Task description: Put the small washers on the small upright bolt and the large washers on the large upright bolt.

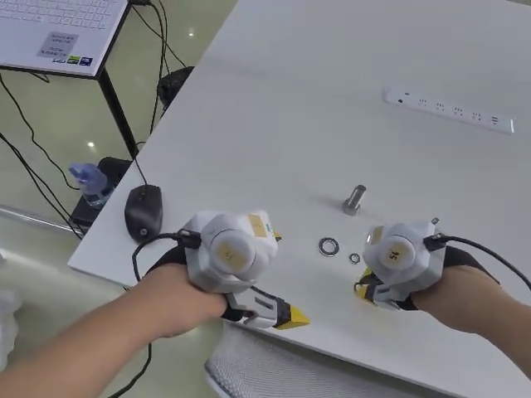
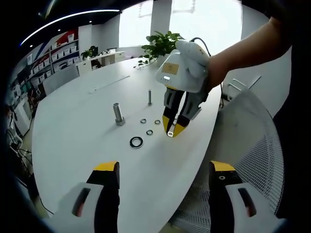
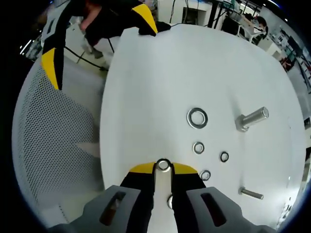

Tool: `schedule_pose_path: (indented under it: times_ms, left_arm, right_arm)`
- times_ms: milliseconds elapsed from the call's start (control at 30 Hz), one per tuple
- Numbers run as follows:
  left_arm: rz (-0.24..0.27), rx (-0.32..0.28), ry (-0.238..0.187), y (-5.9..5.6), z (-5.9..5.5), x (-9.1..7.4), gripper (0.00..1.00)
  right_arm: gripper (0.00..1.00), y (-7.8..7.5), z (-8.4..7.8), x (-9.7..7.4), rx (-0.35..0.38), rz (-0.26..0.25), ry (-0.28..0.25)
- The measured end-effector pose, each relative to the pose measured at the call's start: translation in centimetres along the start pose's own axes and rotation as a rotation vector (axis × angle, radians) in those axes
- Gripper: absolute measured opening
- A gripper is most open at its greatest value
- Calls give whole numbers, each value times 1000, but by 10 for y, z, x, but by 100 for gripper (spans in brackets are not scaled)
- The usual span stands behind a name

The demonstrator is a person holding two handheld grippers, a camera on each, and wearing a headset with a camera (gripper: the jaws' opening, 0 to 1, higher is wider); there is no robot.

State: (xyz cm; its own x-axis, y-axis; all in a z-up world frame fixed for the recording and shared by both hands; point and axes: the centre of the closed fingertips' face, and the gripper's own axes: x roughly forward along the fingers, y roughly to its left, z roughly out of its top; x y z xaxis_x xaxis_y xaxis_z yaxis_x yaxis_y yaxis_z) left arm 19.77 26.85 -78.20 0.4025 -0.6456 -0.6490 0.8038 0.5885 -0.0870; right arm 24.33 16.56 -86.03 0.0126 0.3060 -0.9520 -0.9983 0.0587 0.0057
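Note:
My right gripper (image 3: 163, 167) is shut on a small washer (image 3: 163, 165), held just above the white table near its front edge. The same small washer (image 2: 171, 132) shows at that gripper's yellow tips in the left gripper view. Ahead of it lie a large washer (image 3: 198, 118) and three loose small washers (image 3: 198, 147). The large bolt (image 3: 251, 119) and the thin small bolt (image 3: 251, 193) stand upright beyond them. My left gripper (image 2: 164, 170) hangs open and empty over the table edge, pointing at the right gripper. In the head view the large bolt (image 1: 354, 200) stands behind the large washer (image 1: 329, 246).
A white power strip (image 1: 448, 109) lies at the far right of the table (image 1: 290, 99). A black mouse (image 1: 143, 211) sits at the left edge. A mesh chair (image 1: 249, 365) is below the front edge, and a laptop (image 1: 58, 33) stands on a side stand at upper left.

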Motion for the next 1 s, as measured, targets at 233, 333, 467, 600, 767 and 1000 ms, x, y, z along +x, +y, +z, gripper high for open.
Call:
schedule_pose_path:
  times_ms: [233, 333, 467, 600, 767, 1000]
  left_arm:
    - [0, -6, -10, -1, 5, 6, 79]
    - [6, -1, -12, -1, 6, 8, 82]
    - [7, -4, 0, -1, 5, 9, 83]
    - [19, -4, -4, 1, 7, 9, 85]
    - [40, -10, -13, 5, 10, 9, 87]
    - [59, -7, -21, 6, 15, 10, 90]
  right_arm:
    - [12, -13, -26, -19, 50, -16, 3]
    - [12, -18, -36, -24, 62, -20, 11]
    - [12, -26, -46, -34, 83, -34, 10]
    - [12, -31, -55, -39, 83, -37, 20]
    - [12, -40, -63, -49, 108, -43, 12]
    - [12, -57, -70, -68, 165, -63, -13]
